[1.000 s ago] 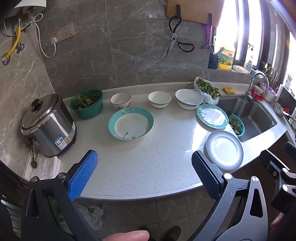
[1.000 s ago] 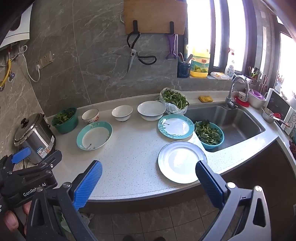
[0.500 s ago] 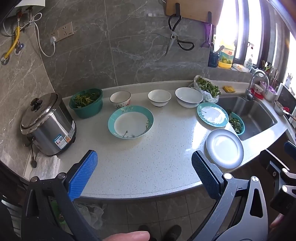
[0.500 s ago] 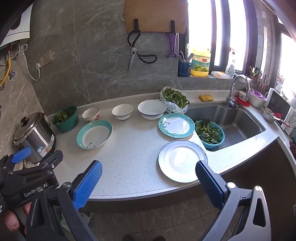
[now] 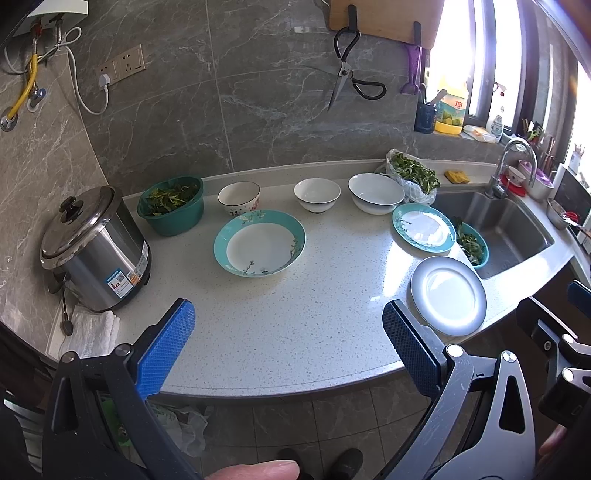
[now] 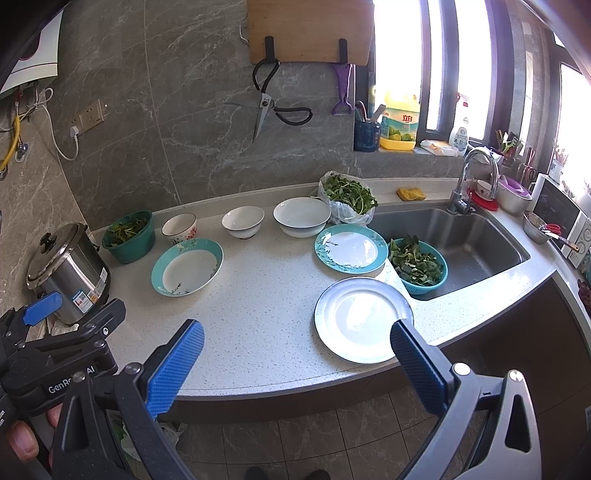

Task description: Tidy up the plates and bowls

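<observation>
While held back off the near edge of the counter [image 5: 295, 332], left gripper [image 5: 288, 343] spread wide, blue pads [image 5: 166, 343] well apart, nothing between. Right gripper [image 6: 295, 354] same: spread wide, empty, off the near counter edge, right pad overlapping the near rim of the white plate [image 6: 364, 319] in view only; contact cannot be told. White plate flat at near right of counter, close to the edge. Just beyond it, teal-rimmed plate [image 6: 349, 248], flat, beside the sink [image 6: 461, 240]. Teal colander of greens [image 6: 419, 266] at the sink's near left corner, just right of both plates. Teal-rimmed deep plate [image 5: 259, 243] left of centre, apart from the other two plates. Far row along the wall, left to right: green bowl of leaves [image 5: 171, 205], small patterned bowl [image 5: 239, 198], small white bowl [image 5: 317, 194], wider white bowl [image 5: 376, 192], then bag of greens [image 5: 412, 175]. Patterned bowl just beyond the deep plate's far rim, possibly touching. Steel cooker [image 5: 94, 247] at far left, folded cloth [image 5: 90, 328] near it. Scissors [image 6: 271, 101] and cutting board [image 6: 308, 29] hung on wall. Fingertip [image 5: 255, 470] at bottom edge of left view; fingers [image 6: 26, 439] on the left gripper's handle at lower left of right view. All dishes separate, none stacked.
</observation>
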The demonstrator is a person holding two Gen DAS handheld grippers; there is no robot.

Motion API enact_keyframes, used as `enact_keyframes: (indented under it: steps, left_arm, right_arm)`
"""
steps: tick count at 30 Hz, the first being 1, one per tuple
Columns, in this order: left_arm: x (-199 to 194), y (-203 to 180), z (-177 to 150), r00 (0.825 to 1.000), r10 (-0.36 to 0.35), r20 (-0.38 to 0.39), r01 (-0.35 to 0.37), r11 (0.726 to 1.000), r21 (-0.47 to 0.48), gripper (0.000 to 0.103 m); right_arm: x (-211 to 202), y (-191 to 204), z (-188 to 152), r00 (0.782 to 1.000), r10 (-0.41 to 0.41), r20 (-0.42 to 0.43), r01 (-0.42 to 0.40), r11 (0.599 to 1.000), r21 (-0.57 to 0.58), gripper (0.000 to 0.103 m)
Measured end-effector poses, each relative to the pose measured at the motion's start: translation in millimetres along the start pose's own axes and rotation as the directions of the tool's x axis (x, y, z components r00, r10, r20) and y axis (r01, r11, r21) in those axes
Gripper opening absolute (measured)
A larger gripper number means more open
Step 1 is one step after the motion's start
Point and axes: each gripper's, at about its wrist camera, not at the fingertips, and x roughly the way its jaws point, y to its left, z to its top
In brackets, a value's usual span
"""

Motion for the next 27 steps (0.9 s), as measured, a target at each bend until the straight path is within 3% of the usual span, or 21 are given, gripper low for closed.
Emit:
enact_keyframes:
  steps: [27]
  left_arm:
    - [7.9, -4.2, -3.1, 1.000, -0.001, -0.007, 0.001, 1.000, 0.007, 0.103]
  right_arm:
    - [1.4, -0.3, -0.3, 1.000, 0.000, -0.007, 0.000, 1.000, 0.000, 0.103]
